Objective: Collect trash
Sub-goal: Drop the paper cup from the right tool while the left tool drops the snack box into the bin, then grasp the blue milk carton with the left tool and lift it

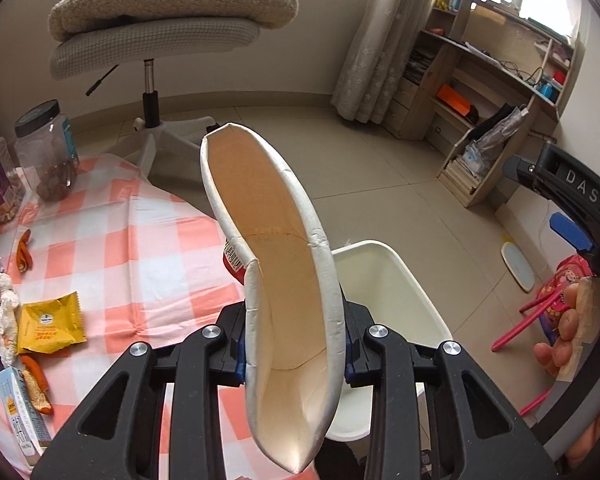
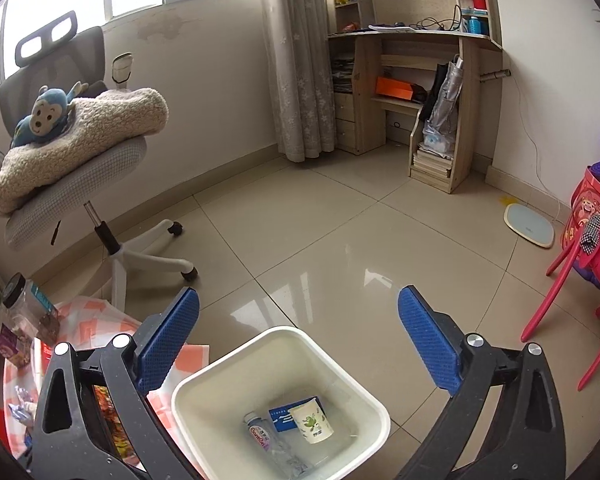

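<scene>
My left gripper [image 1: 294, 356] is shut on a squashed white paper cup [image 1: 276, 240] with a tan inside, held upright at the table's edge. Behind it, a white waste bin [image 1: 412, 288] stands on the floor. On the checked tablecloth [image 1: 112, 248] to the left lie a yellow packet [image 1: 50, 328], orange peels [image 1: 24, 250], a crumpled tissue [image 1: 6, 312] and a small carton [image 1: 20, 412]. My right gripper [image 2: 299, 300] is open and empty above the bin [image 2: 204, 384]. The bin holds a paper cup [image 2: 312, 420], a plastic bottle [image 2: 260, 436] and a blue packet [image 2: 284, 416].
Two clear jars [image 1: 46, 152] stand at the table's far left. An office chair [image 2: 112, 240] piled with a blanket is beyond the table. A red child's chair [image 2: 572, 280], a floor scale [image 2: 528, 224] and a wooden desk shelf [image 2: 420, 80] are to the right.
</scene>
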`<state>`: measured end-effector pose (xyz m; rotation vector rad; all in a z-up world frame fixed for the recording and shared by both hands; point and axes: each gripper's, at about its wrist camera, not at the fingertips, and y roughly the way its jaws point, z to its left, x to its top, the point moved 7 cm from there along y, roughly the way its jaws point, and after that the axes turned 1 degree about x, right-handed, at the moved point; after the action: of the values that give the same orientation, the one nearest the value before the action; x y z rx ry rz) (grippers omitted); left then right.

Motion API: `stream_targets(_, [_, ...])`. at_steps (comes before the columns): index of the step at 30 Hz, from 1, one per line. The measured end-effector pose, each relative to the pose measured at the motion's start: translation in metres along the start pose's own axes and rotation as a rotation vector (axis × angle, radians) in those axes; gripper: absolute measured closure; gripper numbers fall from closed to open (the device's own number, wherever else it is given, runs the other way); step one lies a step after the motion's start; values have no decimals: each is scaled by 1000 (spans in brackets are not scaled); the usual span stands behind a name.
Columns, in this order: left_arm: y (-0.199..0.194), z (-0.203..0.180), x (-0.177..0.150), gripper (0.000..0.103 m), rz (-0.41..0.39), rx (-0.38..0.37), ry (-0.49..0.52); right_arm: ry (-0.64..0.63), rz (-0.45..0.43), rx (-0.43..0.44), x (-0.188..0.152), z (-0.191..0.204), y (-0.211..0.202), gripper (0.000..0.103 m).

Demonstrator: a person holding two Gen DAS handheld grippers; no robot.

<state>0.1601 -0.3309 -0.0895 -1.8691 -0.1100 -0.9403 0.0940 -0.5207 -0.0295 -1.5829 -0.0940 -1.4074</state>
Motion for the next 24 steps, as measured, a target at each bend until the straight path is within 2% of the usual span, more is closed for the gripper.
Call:
stream_targets(6, [23, -38, -7, 67, 53, -60, 14, 45, -21, -19, 8, -25, -3, 7])
stream_targets(12, [26, -42, -5, 49, 64, -59, -1, 69, -19, -33, 8, -41, -3, 7])
stream_targets(15, [21, -34, -1, 43, 43, -19, -6, 61, -16, -34, 6, -38, -4, 7])
stream_targets(18, [10, -20, 5, 31, -11, 65, 2, 22, -29, -40, 2, -27, -7, 7])
stream_targets(24, [-20, 18, 18, 17, -128, 236, -6, -82, -68, -30, -8, 6, -20, 7])
